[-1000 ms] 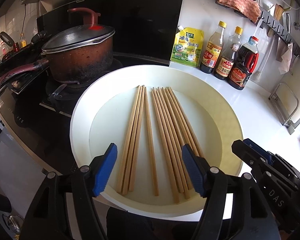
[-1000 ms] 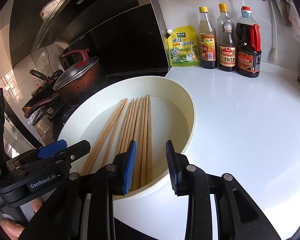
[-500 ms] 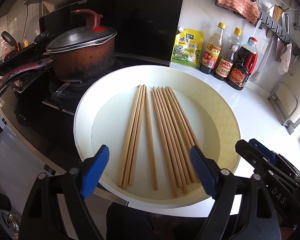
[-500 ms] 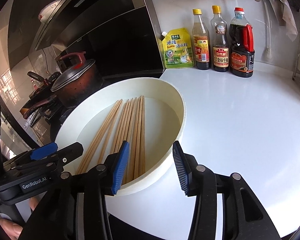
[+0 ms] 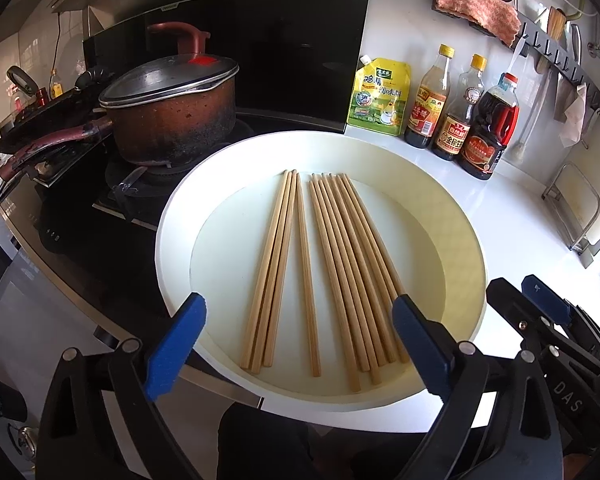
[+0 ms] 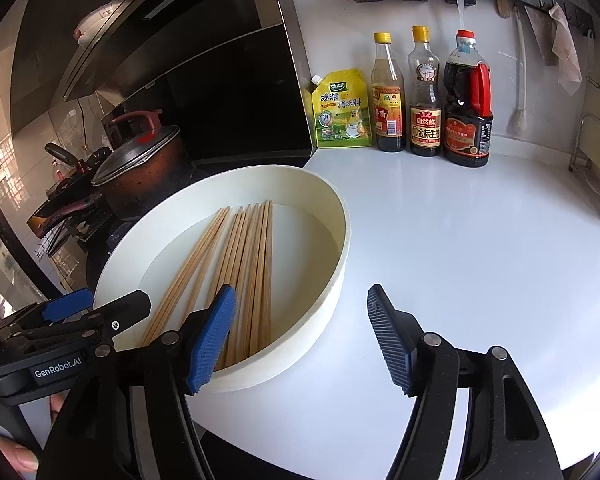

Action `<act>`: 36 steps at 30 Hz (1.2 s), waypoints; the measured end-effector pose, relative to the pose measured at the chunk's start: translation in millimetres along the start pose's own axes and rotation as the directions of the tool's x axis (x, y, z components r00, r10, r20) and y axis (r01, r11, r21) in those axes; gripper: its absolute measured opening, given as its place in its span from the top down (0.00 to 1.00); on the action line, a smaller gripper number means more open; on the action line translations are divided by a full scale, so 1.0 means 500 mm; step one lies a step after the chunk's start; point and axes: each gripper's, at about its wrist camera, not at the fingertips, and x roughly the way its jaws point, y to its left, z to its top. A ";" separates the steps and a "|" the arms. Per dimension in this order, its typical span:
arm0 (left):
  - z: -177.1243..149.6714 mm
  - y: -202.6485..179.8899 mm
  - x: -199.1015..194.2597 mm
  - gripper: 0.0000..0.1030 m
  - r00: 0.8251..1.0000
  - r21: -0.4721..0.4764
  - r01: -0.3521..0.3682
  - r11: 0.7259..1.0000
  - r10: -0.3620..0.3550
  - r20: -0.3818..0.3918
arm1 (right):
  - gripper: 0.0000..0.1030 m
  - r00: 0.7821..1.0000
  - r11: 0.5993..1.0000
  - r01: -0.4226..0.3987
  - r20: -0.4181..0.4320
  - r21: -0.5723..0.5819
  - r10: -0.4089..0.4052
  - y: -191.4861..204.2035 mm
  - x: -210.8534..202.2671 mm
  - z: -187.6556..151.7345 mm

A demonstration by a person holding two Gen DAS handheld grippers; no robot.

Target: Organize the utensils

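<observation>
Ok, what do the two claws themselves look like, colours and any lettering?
Both are black plastic with silver pivot screws and ribbed blue pads. The left claw reads GenRobot.AI on its side; the right claw shows the letters DAS. No cables or sleeves show.

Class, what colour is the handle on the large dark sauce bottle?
Red handle, clearest in the right wrist view.

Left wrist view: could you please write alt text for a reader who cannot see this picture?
A round white basin on a white counter holds about a dozen wooden chopsticks lying side by side in loose groups. The left gripper hangs over the near rim, its blue jaws opening, nothing between them. Behind stand a lidded pot and sauce bottles.
</observation>
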 end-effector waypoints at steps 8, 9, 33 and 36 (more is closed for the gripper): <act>-0.001 0.000 0.000 0.09 1.000 0.000 -0.016 1.000 0.016 0.001 | 0.34 1.000 1.000 0.007 -0.003 0.001 -0.007 -0.001 0.000 -0.002; -0.001 0.000 -0.001 0.09 1.000 0.001 -0.023 1.000 0.023 0.004 | 0.34 1.000 1.000 0.006 -0.004 0.001 -0.006 -0.001 0.000 -0.002; -0.005 -0.002 -0.002 0.09 0.998 0.007 -0.060 0.998 0.060 0.013 | 0.34 1.000 1.000 0.017 -0.011 -0.008 -0.017 0.004 -0.001 -0.002; -0.004 -0.002 -0.002 0.07 0.998 0.008 -0.057 0.998 0.057 0.017 | 0.34 1.000 1.000 0.017 -0.014 -0.007 -0.017 0.004 0.000 -0.002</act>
